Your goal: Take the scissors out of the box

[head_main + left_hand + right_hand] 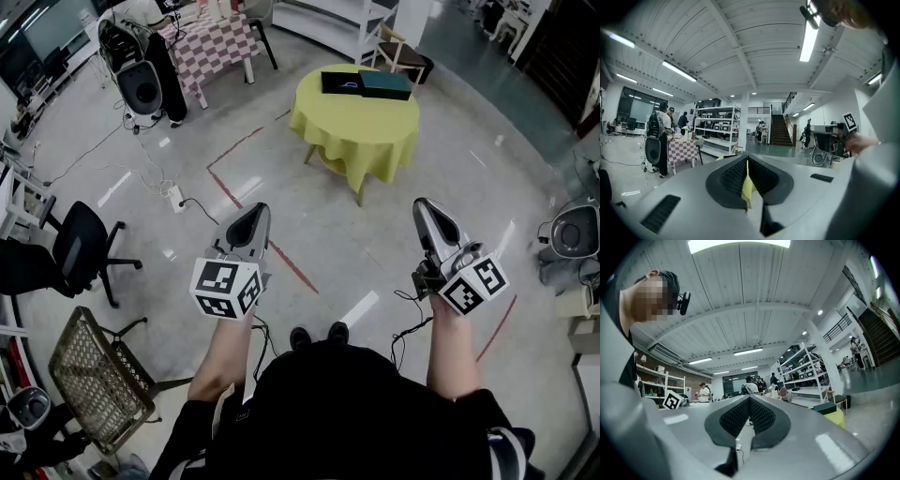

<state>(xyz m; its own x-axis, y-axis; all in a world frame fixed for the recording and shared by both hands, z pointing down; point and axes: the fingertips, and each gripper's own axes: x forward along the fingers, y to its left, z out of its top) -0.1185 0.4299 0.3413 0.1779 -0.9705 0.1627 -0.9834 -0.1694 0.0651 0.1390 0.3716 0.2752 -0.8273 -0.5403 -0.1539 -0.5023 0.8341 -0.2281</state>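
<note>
Far ahead stands a round table with a yellow cloth [361, 131]. On it lie a black open box [341, 82] and, right beside it, a teal box [385, 84]. A small bluish shape shows in the black box; I cannot make out scissors. My left gripper [251, 214] and right gripper [424, 206] are held out at waist height over the floor, well short of the table, both shut and empty. In the left gripper view the jaws [747, 161] meet, with yellow cloth showing behind them. In the right gripper view the jaws [750, 399] also meet, and the teal box [825, 408] shows at the right.
Grey floor with red tape lines lies between me and the table. A black office chair [80, 248] and a wire basket [98, 375] stand at the left. A speaker [141, 87] and a checkered table [211, 42] are far left; cables [173, 197] trail on the floor.
</note>
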